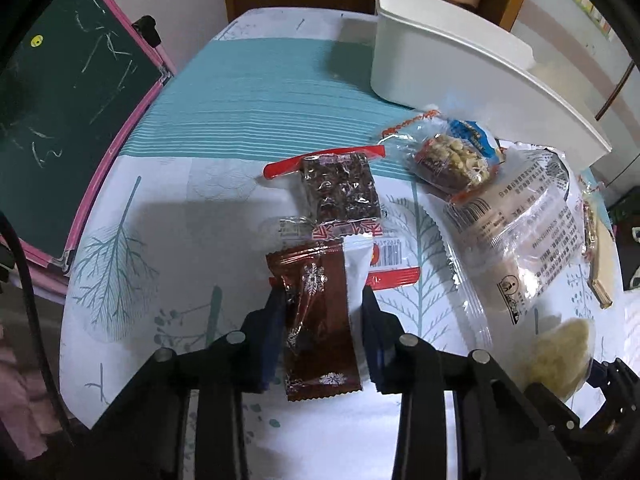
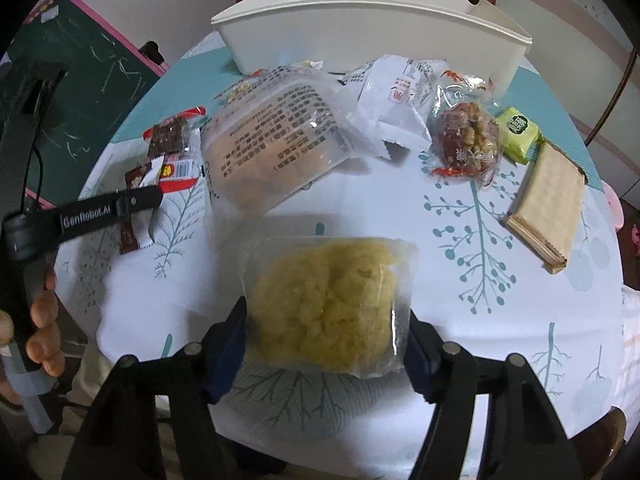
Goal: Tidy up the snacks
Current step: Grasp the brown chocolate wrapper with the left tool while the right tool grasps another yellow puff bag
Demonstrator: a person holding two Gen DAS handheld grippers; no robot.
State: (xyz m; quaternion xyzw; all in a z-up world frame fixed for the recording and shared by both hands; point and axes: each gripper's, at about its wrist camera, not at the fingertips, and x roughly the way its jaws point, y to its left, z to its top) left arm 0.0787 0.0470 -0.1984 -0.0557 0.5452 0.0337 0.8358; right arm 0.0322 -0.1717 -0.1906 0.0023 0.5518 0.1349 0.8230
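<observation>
The left tool [image 1: 323,300] is clamped on a brown snowflake packet [image 1: 320,320], ready to lift it. The right tool [image 2: 327,320] has its pads against a yellow puffed snack bag [image 2: 326,300], apparently gripping it. Both presumably go to the white bin [image 2: 372,32] at the back of the tabletop [image 2: 460,320], which wears a tree-print cloth. A chalkboard [image 1: 72,112] stands left.

the left gripper [image 2: 132,204] arm carries the marking "genrobot.ai" in white letters, seen left of the right gripper. the large clear pack [image 2: 276,140] ahead of the right gripper bears printed lines and a barcode, too small to read. the red-edged pack [image 1: 340,200] ahead of the left gripper shows a barcode, digits unreadable.
</observation>
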